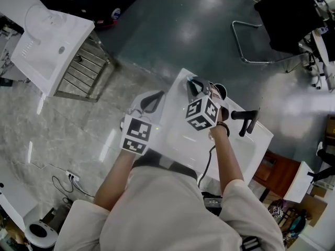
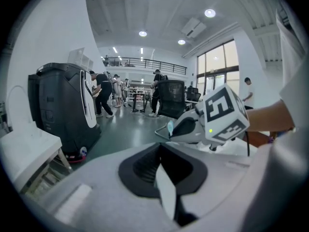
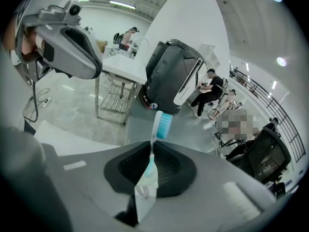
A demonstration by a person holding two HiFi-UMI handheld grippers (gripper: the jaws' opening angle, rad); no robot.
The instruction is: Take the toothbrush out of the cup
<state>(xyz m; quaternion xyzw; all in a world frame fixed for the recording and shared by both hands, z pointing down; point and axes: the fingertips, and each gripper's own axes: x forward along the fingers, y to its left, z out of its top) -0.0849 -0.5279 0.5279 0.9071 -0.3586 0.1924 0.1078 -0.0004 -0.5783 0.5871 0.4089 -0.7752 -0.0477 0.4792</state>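
Right gripper: its jaws are clamping the lower handle of the toothbrush; it is hovering over the far rim of the washbasin, with its marker cube facing the head camera.
Toothbrush: it is standing upright between the right gripper's jaws, out of the cup, with its blue bristled head rising clear above the jaw tips and its pale handle running down between the pads.
Cup: a dark round vessel is sitting on the far edge of the washbasin just beside the right gripper, which is partly hiding it; the toothbrush is not touching it.
Left gripper: its jaws are resting together with nothing between them; it is hanging at the near left corner of the washbasin, apart from the right gripper.
Washbasin: a white unit is lying directly under both grippers, set at an angle to the person.
Tap: a black fitting is projecting from the right side of the washbasin, near the person's right wrist.
Second basin: another white basin is resting on a metal frame at the upper left, well apart.
Black cabinet: it is standing on the glossy floor at the left of the left gripper view, with several people gathering behind it.
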